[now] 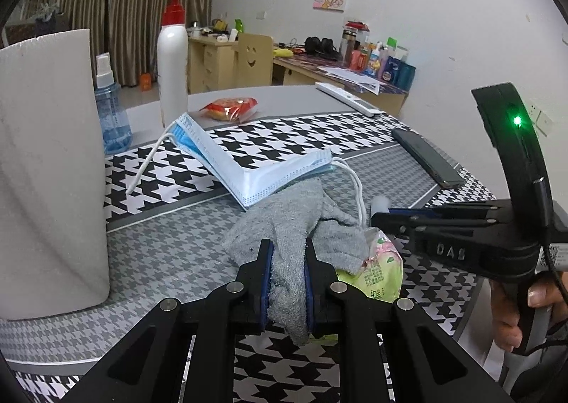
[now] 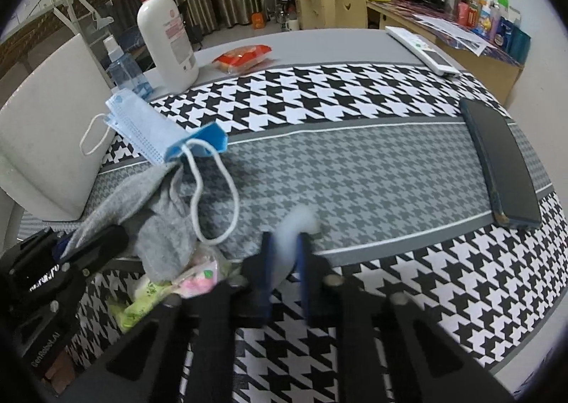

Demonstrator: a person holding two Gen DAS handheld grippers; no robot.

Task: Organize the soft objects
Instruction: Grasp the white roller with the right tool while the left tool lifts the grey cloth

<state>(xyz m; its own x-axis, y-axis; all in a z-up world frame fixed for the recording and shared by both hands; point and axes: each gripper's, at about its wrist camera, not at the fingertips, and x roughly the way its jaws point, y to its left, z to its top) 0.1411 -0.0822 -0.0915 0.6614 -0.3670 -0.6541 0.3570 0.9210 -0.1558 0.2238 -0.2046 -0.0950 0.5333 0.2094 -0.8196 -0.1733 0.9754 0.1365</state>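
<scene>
On the table (image 1: 291, 97), over a houndstooth cloth (image 1: 319, 133) of black-and-white and grey bands, a small heap of soft things lies near the front edge. The left tongs (image 1: 287, 282) are closed on a grey sock (image 1: 294, 222), whose fabric is squeezed between the blue pads and hangs down below them; the rest of the sock spreads forward on the cloth. A folded blue face mask (image 1: 245, 168) leans across the far side of the sock, one white ear loop trailing to the left and the other curling down past the sock on the right. Just beside the sock, partly under it, sits a green and pink packet (image 1: 380, 268). The right tongs (image 2: 284, 261) are clamped on a small white soft object (image 2: 296, 222), blurred so that its kind cannot be told; it stands up between the blue pads above the grey band of the cloth, near the mask's loop and apart from the sock. In the left wrist view the right tool comes in from the right, held by a hand (image 1: 511, 310). Farther back stand a white pump bottle (image 1: 172, 58) with a red top, a blue spray bottle (image 1: 112, 108), a red snack packet (image 1: 230, 108) and a white remote (image 1: 349, 97); a dark phone (image 1: 426, 158) lies to the right, and a white foam block (image 1: 49, 168) stands on the left.
</scene>
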